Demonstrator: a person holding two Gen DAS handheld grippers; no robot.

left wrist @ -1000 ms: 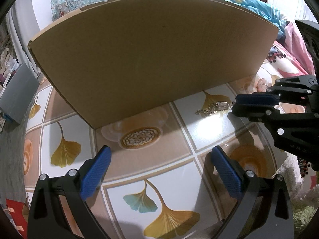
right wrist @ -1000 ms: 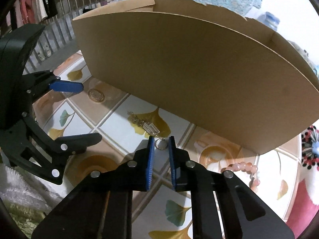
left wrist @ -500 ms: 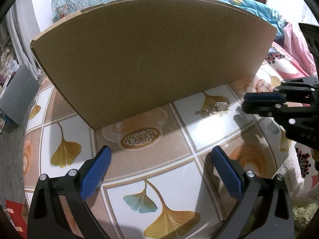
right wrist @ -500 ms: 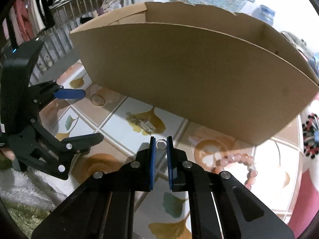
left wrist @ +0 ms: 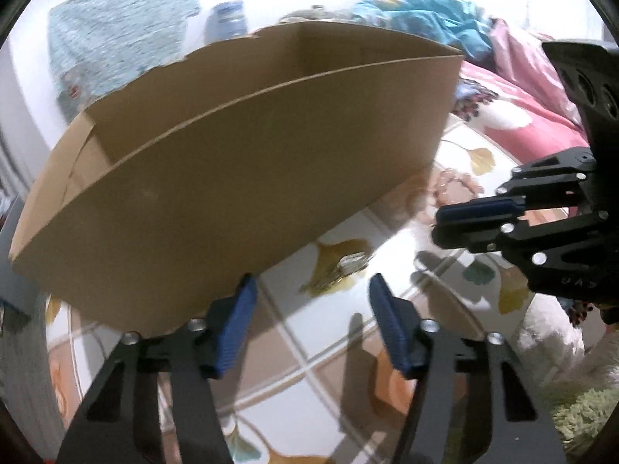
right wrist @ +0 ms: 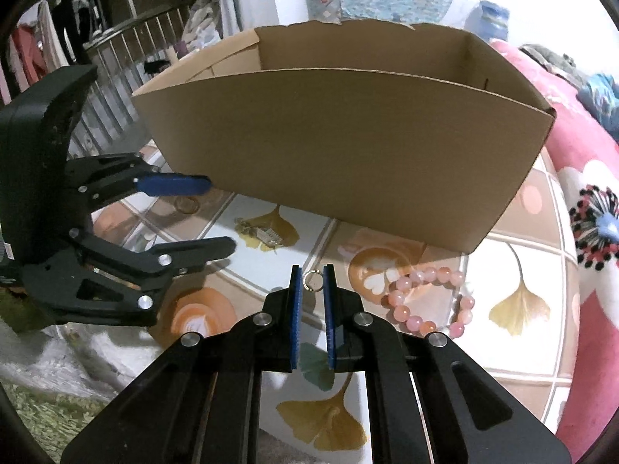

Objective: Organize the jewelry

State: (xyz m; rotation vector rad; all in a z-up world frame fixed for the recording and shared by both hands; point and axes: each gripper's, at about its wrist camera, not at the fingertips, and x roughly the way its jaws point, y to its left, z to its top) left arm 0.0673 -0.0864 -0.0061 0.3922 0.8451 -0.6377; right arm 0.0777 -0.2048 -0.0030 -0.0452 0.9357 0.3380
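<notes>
A brown cardboard box (right wrist: 340, 154) stands open-topped on the patterned table; it also shows in the left wrist view (left wrist: 232, 201). My right gripper (right wrist: 312, 279) is shut on a small metal ring (right wrist: 313, 282), held above the table in front of the box. My left gripper (left wrist: 309, 294) is open and empty, close to the box's front wall, above a silver chain (left wrist: 348, 266). The chain (right wrist: 263, 234) lies on a ginkgo tile. A pink bead bracelet (right wrist: 425, 297) lies to the right of the right gripper. The left gripper (right wrist: 216, 216) appears at left in the right wrist view.
The round table (right wrist: 522, 255) has a ginkgo-leaf tile pattern. A pink floral blanket (right wrist: 592, 201) lies at the right. A green rug (left wrist: 580, 413) is below the table edge. A metal railing (right wrist: 127, 58) with clothes stands behind.
My right gripper has lifted the ring up from the table. My left gripper has risen and moved right toward the chain, with its jaws somewhat narrower.
</notes>
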